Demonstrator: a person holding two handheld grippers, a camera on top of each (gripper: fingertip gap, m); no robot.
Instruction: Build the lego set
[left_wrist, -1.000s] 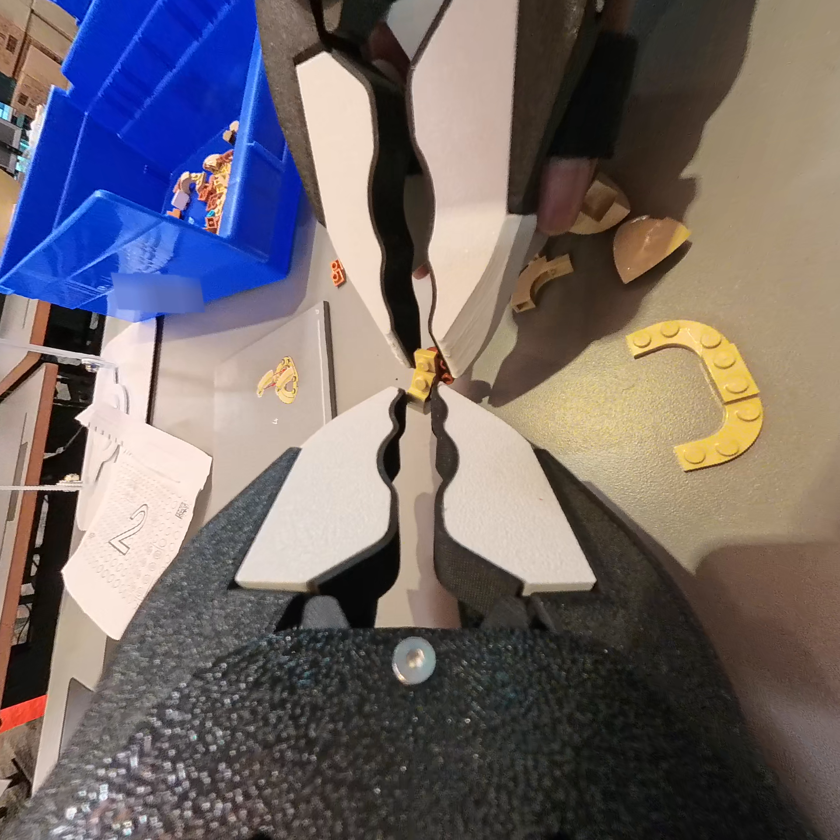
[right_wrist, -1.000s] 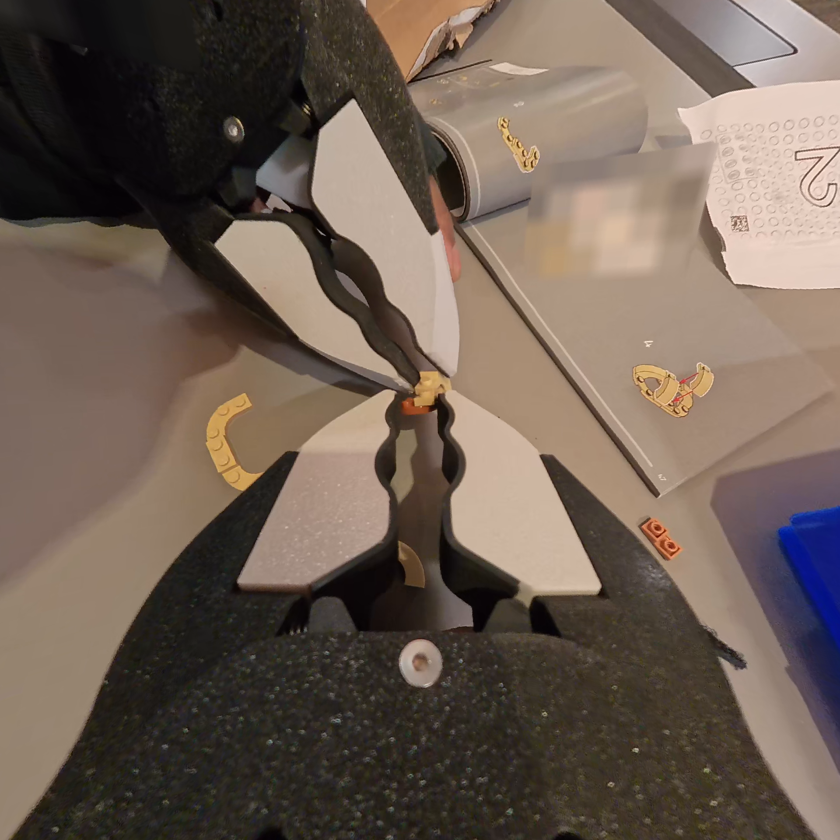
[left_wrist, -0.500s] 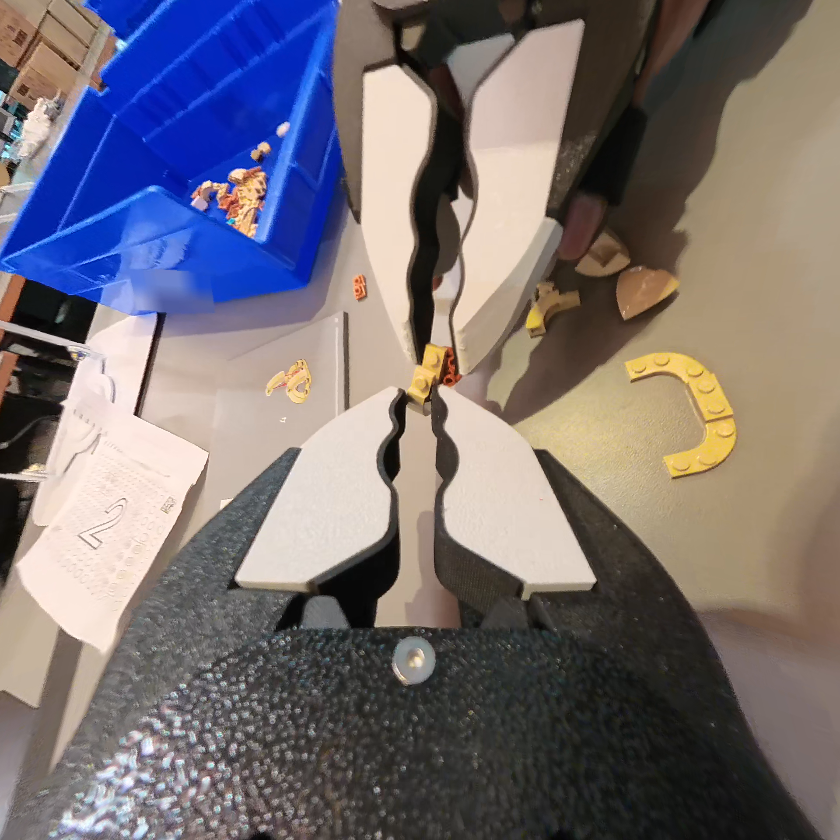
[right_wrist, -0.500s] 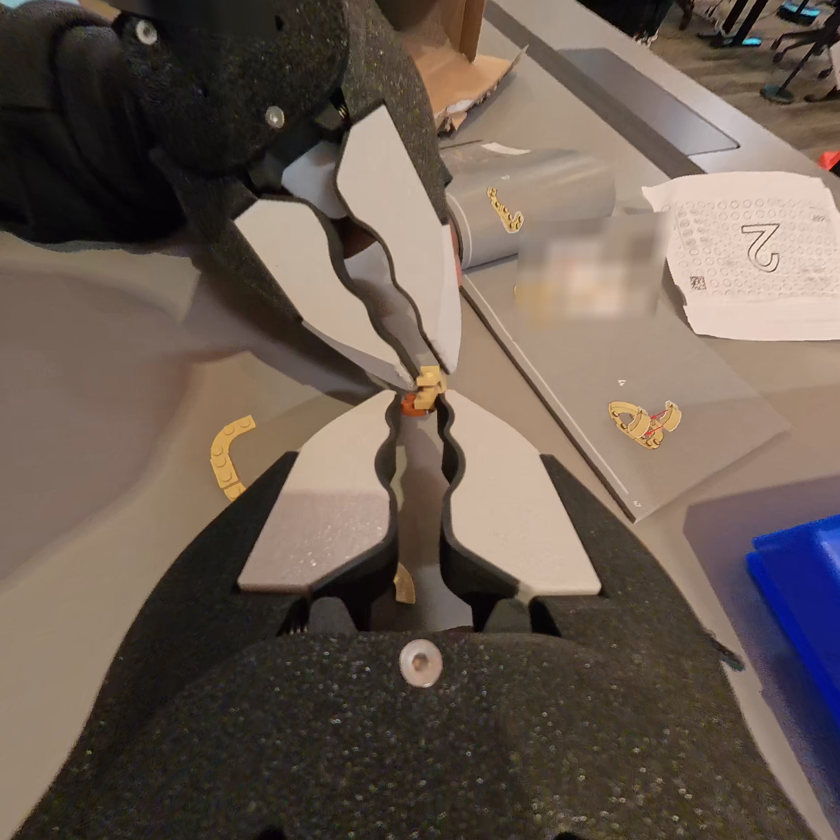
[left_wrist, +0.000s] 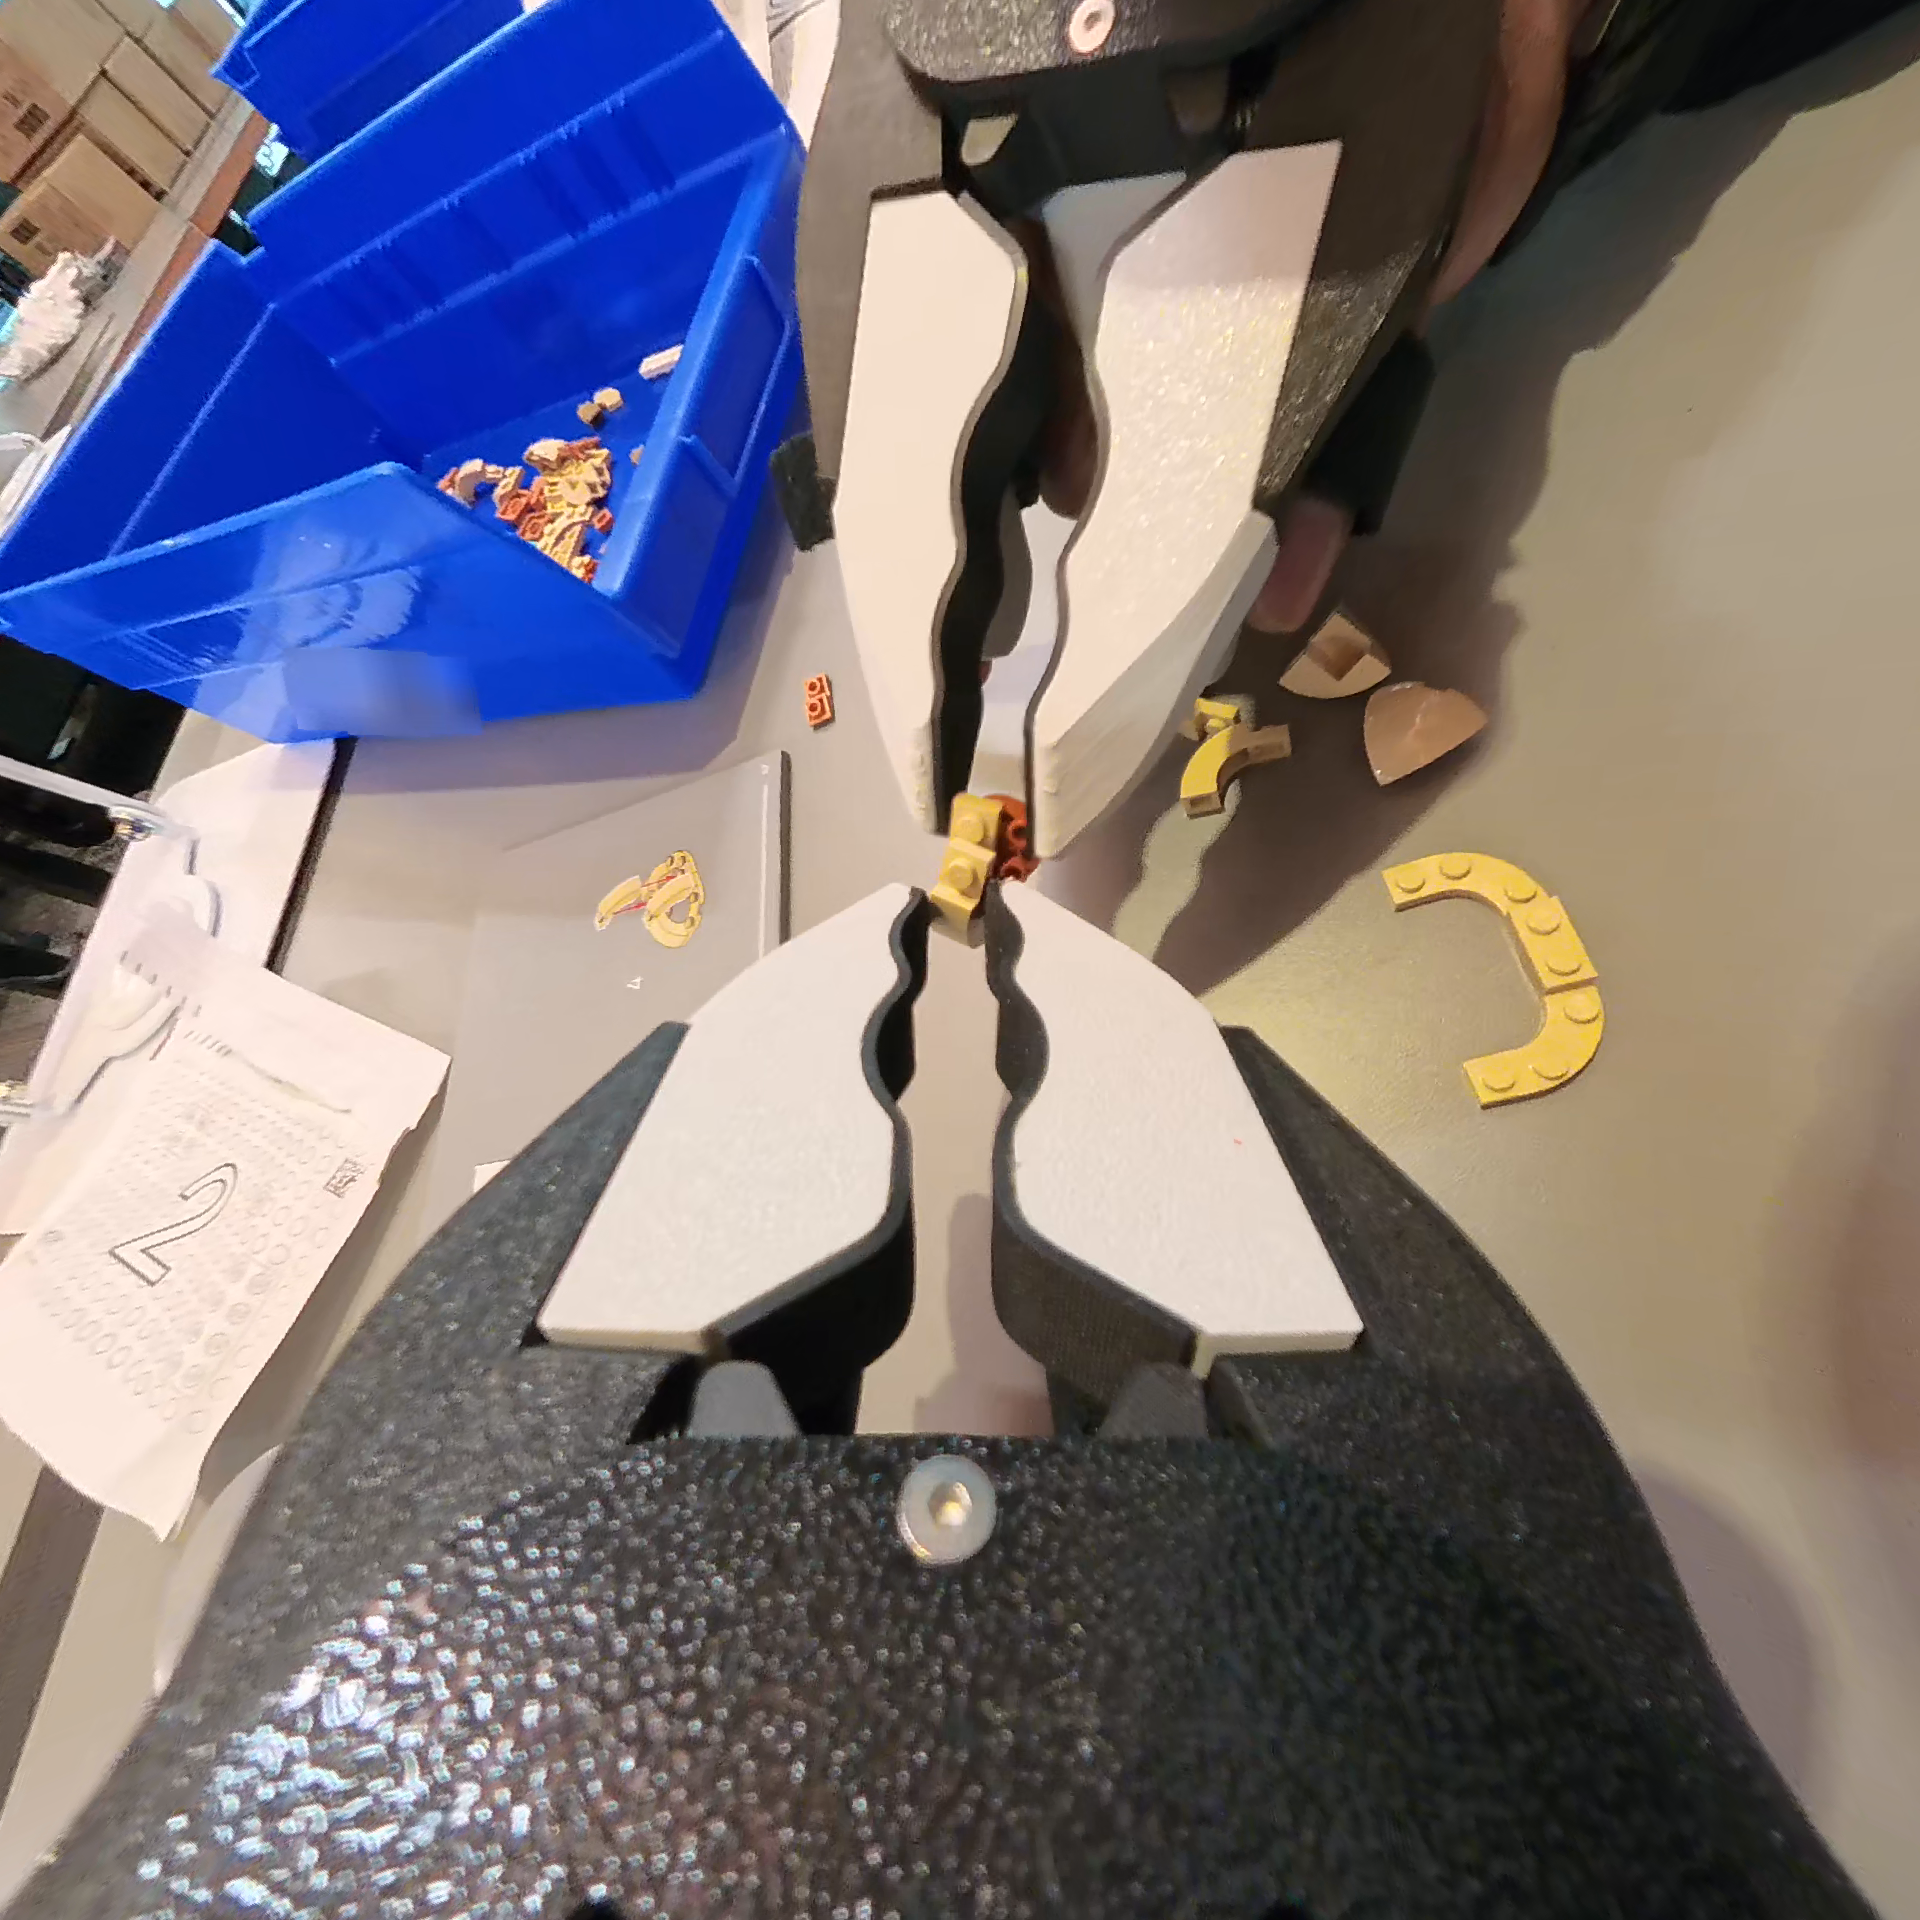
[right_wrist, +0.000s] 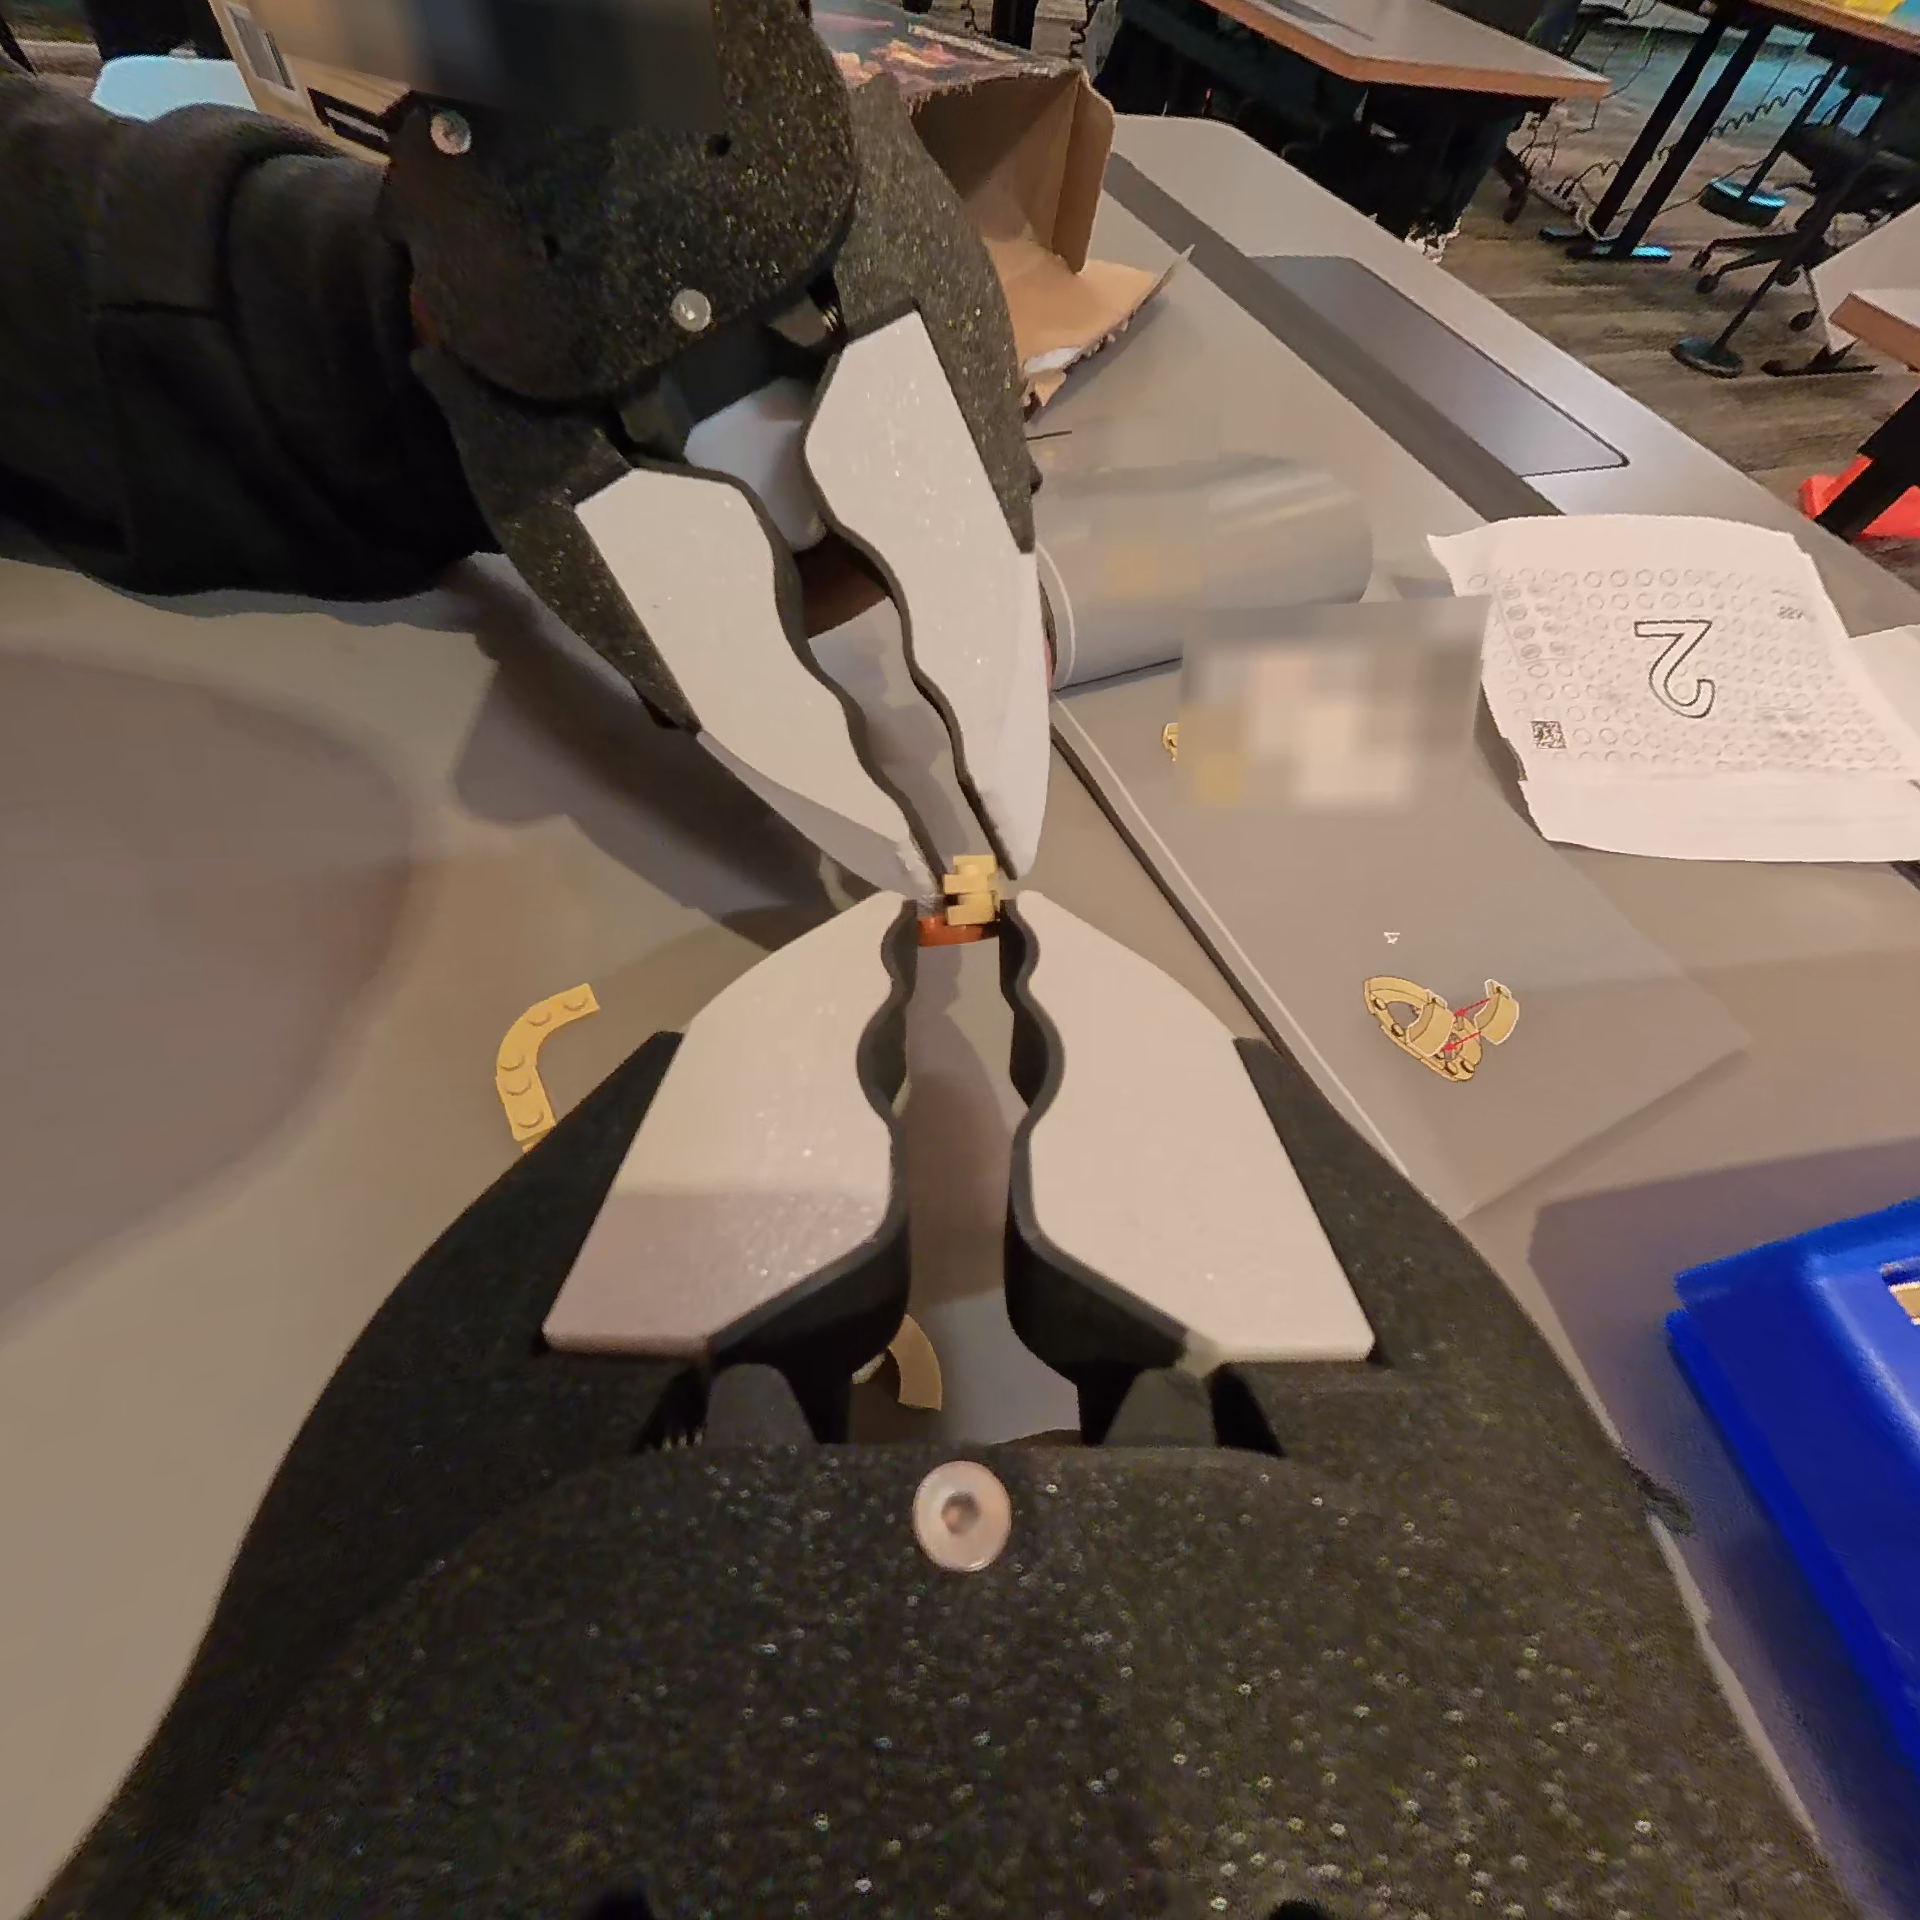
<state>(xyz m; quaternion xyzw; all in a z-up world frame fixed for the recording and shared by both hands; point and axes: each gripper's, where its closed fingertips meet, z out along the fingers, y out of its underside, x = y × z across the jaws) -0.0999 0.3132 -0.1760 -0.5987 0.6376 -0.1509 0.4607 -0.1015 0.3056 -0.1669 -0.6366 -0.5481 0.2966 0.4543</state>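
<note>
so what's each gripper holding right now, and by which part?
The left gripper pinches the lower end of the tan piece. The right gripper clamps the reddish-brown piece by its sides. The two pieces touch.

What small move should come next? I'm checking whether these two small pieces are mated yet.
Probably a short, straight squeeze of the two grippers toward each other. The left gripper pinches the tan piece and the right gripper the reddish-brown piece. They touch tip to tip, but whether the studs are fully seated cannot be told.
</note>
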